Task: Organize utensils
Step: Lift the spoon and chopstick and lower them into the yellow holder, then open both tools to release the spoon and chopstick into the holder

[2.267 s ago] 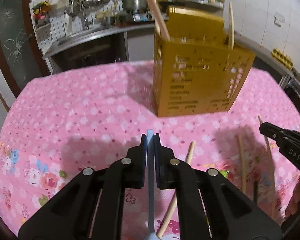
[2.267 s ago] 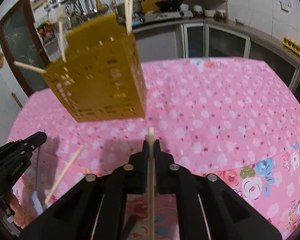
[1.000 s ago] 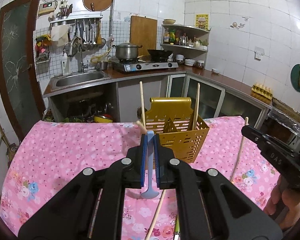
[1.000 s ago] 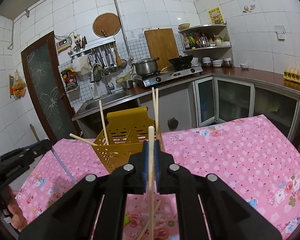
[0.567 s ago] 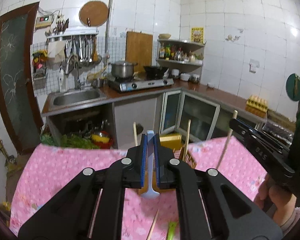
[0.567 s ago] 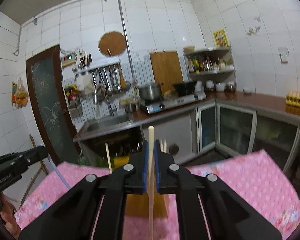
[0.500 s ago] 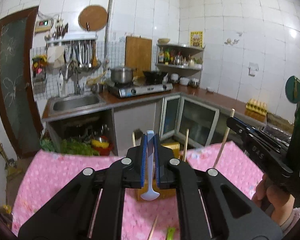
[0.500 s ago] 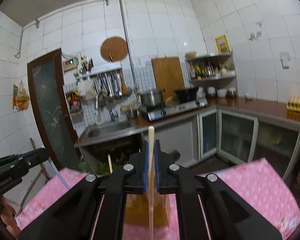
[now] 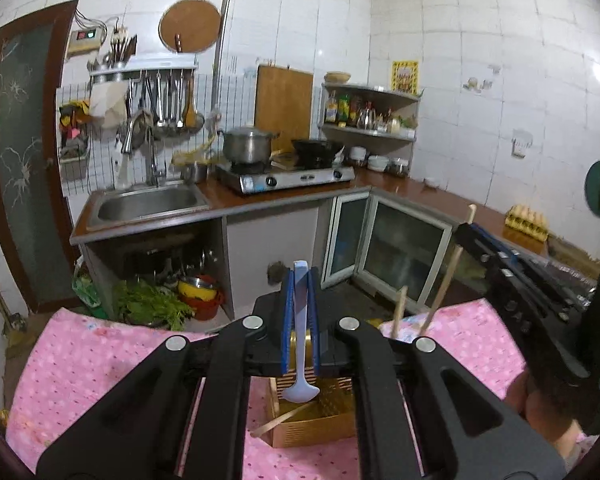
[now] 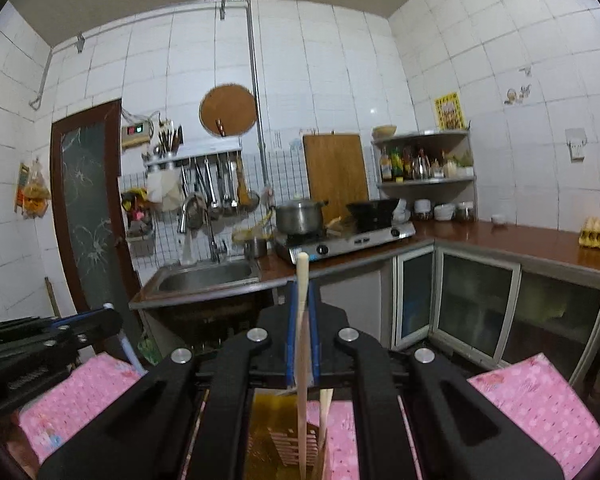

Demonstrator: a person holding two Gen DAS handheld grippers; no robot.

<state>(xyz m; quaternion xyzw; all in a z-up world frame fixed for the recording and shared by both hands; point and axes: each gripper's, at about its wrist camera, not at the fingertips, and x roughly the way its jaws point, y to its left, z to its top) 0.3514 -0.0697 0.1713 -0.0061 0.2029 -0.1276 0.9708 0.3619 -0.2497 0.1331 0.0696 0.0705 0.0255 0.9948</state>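
Observation:
My left gripper [image 9: 300, 276] is shut on a pale blue spoon [image 9: 300, 360], held upright with its bowl hanging down over the yellow utensil holder [image 9: 312, 420] on the pink table. My right gripper [image 10: 302, 292] is shut on a pale wooden chopstick [image 10: 302, 344], held upright with its lower end over the yellow holder [image 10: 268, 432]. The right gripper shows at the right of the left wrist view [image 9: 466, 230] with its chopstick. The left gripper shows at the left of the right wrist view [image 10: 108, 314]. Two chopsticks [image 9: 398, 312] stand in the holder.
A pink flowered cloth [image 9: 84, 364] covers the table. Behind it stand a sink [image 9: 148, 202], a stove with a pot [image 9: 248, 146] and glass-door cabinets [image 9: 404, 252]. A loose chopstick [image 9: 276, 420] leans out of the holder's front.
Both grippers have risen and tilted up with their utensils. The holder, earlier ahead of them, now sits low under the fingers in both views.

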